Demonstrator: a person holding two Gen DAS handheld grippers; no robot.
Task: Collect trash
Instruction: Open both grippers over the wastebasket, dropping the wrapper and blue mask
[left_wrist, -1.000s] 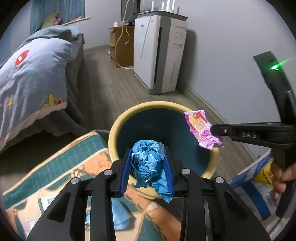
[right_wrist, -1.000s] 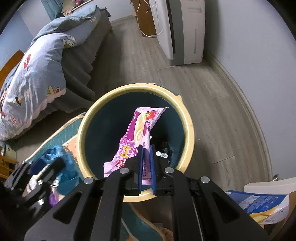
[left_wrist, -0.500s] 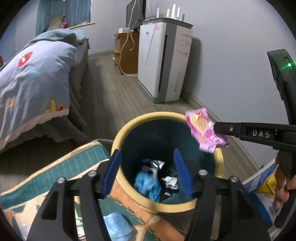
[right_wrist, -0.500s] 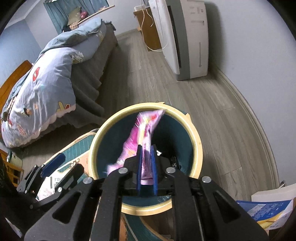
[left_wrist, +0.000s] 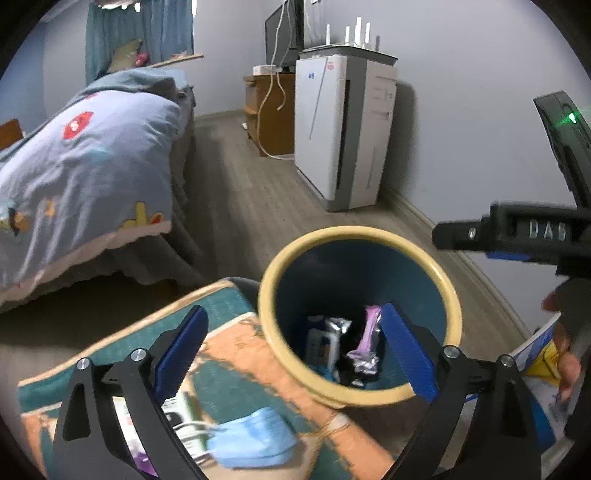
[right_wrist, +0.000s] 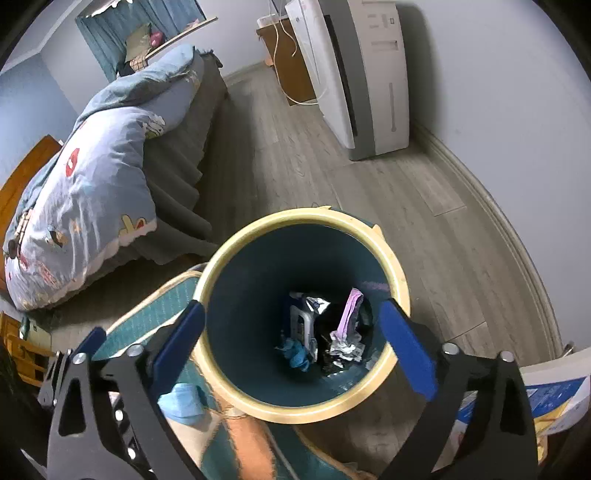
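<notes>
A bin with a yellow rim (left_wrist: 267, 314) (right_wrist: 207, 291) and teal inside stands on the floor below both grippers. At its bottom lie a pink wrapper (left_wrist: 371, 330) (right_wrist: 351, 310), a crumpled blue paper (right_wrist: 295, 352) and silvery packets. My left gripper (left_wrist: 293, 312) hangs over the near rim, its jaws opening with nothing between them. My right gripper (right_wrist: 291, 309) is over the bin's mouth, its jaws opening too and empty; in the left wrist view my right gripper (left_wrist: 443, 236) reaches in from the right. A blue face mask (left_wrist: 251, 435) (right_wrist: 181, 398) lies on the mat.
A patterned teal and orange mat (left_wrist: 229, 306) lies left of the bin, with a white packet (left_wrist: 184, 410) on it. A bed (left_wrist: 85, 177) stands at left and a white air purifier (left_wrist: 343, 133) against the wall. A blue and yellow printed box (left_wrist: 546, 354) sits at right.
Both grippers opened wide. The crumpled blue paper fell from the left gripper into the bin, then the pink wrapper fell from the right one. The left gripper drew back and up slightly.
</notes>
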